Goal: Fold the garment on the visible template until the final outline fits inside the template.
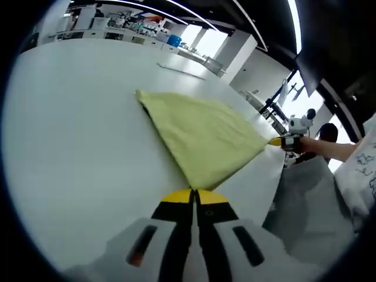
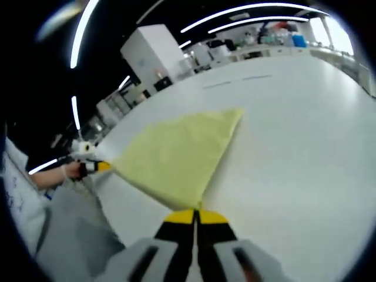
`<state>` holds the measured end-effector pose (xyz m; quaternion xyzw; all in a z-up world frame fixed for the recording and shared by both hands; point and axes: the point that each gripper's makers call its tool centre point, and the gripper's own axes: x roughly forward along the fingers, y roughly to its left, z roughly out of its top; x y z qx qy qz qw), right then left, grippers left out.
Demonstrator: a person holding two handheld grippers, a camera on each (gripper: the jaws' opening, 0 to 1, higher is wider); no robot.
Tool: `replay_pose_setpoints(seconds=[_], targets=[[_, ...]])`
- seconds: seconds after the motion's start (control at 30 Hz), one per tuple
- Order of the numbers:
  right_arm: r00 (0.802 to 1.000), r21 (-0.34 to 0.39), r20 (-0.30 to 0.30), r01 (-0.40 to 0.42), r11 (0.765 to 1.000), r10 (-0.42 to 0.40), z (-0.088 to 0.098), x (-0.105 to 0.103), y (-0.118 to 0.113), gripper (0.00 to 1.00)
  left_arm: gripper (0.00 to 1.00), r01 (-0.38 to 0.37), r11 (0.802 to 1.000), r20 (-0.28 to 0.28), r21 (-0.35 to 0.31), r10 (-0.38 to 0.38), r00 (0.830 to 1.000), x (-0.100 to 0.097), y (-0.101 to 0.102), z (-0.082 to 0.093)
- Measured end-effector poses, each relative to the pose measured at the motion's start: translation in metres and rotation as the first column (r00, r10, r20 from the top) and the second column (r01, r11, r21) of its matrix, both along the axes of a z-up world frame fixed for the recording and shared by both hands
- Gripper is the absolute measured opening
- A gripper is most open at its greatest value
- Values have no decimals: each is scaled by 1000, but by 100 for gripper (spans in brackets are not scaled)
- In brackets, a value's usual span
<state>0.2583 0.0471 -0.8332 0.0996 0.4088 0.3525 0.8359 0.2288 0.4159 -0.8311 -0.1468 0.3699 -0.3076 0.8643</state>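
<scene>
Garment held by two corners, fold in progress

I find the yellow-green garment (image 1: 202,132) lying folded on the white table (image 1: 76,147). My left gripper (image 1: 194,197) is pressed together on its near corner; my right gripper (image 2: 195,216) pinches another corner. In the left gripper view the right one appears at the cloth's right tip. I judge a fold under way. Template lines: faint, far off. Next I should carry both corners over evenly.

A broad white table (image 1: 70,141) fills the near ground, with cluttered benches (image 1: 126,26) and bright windows (image 1: 208,41) far behind under long ceiling light strips (image 2: 264,14).
</scene>
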Motion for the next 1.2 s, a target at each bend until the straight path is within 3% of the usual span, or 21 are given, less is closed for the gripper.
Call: replay_pose_setpoints(seconds=[0.13,0.33,0.37,0.57,0.67,0.77,0.87,0.9,0.93,1.07,1.2], targets=[[1000,-1,1,-3,1000,3,0,1,1,0,0,-3,1000,-7,4,3,1000,0,2,-2],[1000,-3,6,-1,1000,1,7,3,-8,0,0,-8,1000,41,15,7,999,2,12,9],[1000,5,12,9,1000,-9,12,4,-9,6,2,-23,1000,52,16,22,998,4,16,14],[995,-40,97,19,999,-15,31,8,-19,47,27,-26,999,124,44,20,992,8,21,36],[992,-48,120,35,998,-29,35,10,-23,70,46,-18,998,153,65,8,988,10,22,39],[987,-55,154,60,997,-51,41,12,-25,85,61,-8,997,174,77,-5,985,12,19,45],[982,-61,174,88,994,-76,43,12,-27,99,88,-11,996,192,93,-7,981,12,13,50],[980,-77,178,101,992,-85,42,12,-30,100,99,-12,995,192,98,-7,981,12,12,50],[983,-100,171,83,992,-65,40,8,-29,100,96,-4,993,189,120,-19,982,8,11,50],[984,-116,174,63,991,-42,38,-1,-25,100,99,-14,995,191,94,-4,982,9,13,50],[984,-83,165,82,993,-67,38,-1,-26,100,99,-46,996,216,78,28,976,8,11,57]])
